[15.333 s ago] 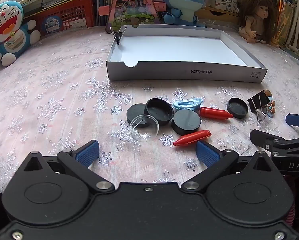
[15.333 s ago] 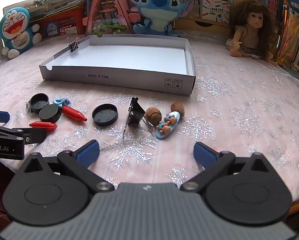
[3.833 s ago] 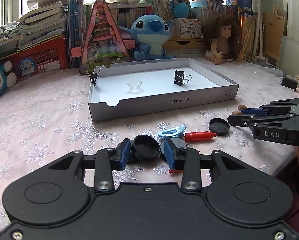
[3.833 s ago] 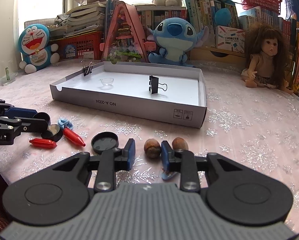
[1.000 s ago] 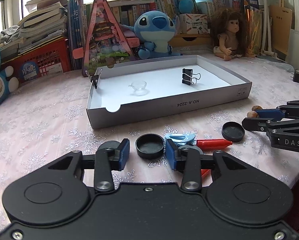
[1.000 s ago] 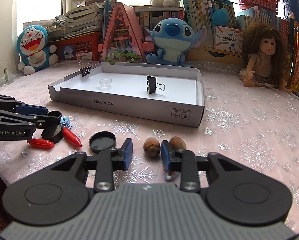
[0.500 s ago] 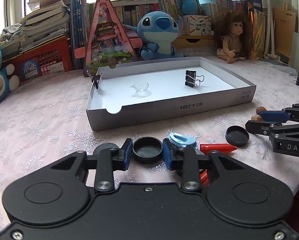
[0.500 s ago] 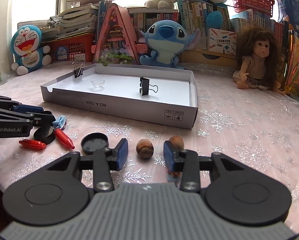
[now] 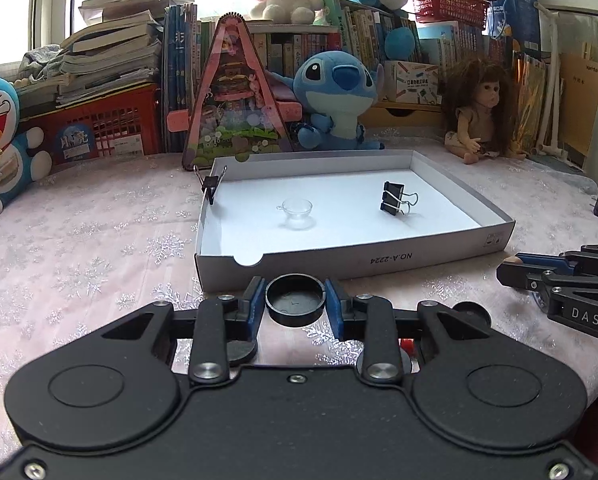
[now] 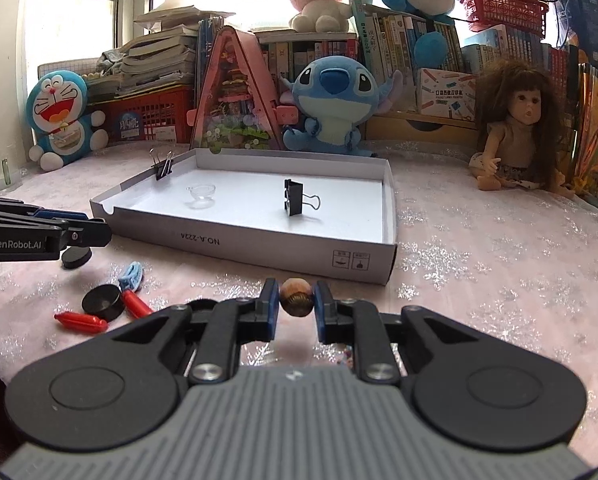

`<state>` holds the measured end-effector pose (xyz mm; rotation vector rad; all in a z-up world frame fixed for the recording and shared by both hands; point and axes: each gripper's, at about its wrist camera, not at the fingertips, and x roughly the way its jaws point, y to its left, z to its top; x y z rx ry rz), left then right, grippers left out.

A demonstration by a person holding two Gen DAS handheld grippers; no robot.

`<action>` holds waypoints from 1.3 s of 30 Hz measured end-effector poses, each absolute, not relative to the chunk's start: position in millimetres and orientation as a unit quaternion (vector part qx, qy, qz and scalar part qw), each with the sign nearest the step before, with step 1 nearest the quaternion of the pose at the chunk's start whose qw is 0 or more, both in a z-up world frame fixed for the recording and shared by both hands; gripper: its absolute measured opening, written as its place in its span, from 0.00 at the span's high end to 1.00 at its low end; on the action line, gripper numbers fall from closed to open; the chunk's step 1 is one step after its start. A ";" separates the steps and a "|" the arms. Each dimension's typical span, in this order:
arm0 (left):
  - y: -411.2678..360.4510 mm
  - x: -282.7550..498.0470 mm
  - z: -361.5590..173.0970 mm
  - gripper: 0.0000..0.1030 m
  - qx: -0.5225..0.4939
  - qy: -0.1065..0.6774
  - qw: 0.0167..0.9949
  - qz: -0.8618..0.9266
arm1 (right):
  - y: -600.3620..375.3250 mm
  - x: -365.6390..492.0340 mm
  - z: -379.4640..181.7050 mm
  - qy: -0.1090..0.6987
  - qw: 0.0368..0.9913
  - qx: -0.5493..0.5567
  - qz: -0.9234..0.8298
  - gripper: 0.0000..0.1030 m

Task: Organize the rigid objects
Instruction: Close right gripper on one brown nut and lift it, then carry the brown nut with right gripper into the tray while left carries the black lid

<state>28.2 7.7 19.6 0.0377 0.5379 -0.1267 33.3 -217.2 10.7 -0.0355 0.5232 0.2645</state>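
Note:
My left gripper [image 9: 295, 304] is shut on a black round cap [image 9: 295, 298] and holds it above the cloth, just in front of the white shallow box [image 9: 379, 258]. My right gripper [image 10: 296, 304] is shut on a brown nut [image 10: 296, 297], lifted near the box's front wall [image 10: 259, 242]. Inside the box lie a clear small cup [image 9: 297, 211] and a black binder clip [image 9: 393, 203]; another clip [image 9: 211, 185] grips the left wall. The left gripper also shows in the right wrist view [image 10: 95, 232].
On the cloth lie a black cap [image 10: 103, 302], two red pieces [image 10: 81, 322], a blue piece [image 10: 132, 274] and another black cap [image 10: 76, 258]. Plush toys, a doll [image 10: 515, 132], books and a red basket line the back edge.
Both grippers have closed and risen: the left lifted the black cap, the right lifted the nut, and both moved toward the box's front wall.

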 end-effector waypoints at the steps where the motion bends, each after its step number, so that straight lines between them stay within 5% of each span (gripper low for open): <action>1: 8.0 30.1 22.5 0.71 0.016 0.264 0.963 -0.061 | -217.8 36.2 13.5 0.256 0.958 -0.014 0.128 0.78; 15: 20.5 86.2 49.5 0.71 -0.031 0.262 0.963 -0.047 | -226.9 99.4 34.5 0.268 0.959 0.037 0.090 0.78; 39: 8.5 172.3 16.9 0.71 -0.024 0.314 0.949 -0.006 | -212.9 168.3 13.4 0.318 0.944 0.063 0.071 0.78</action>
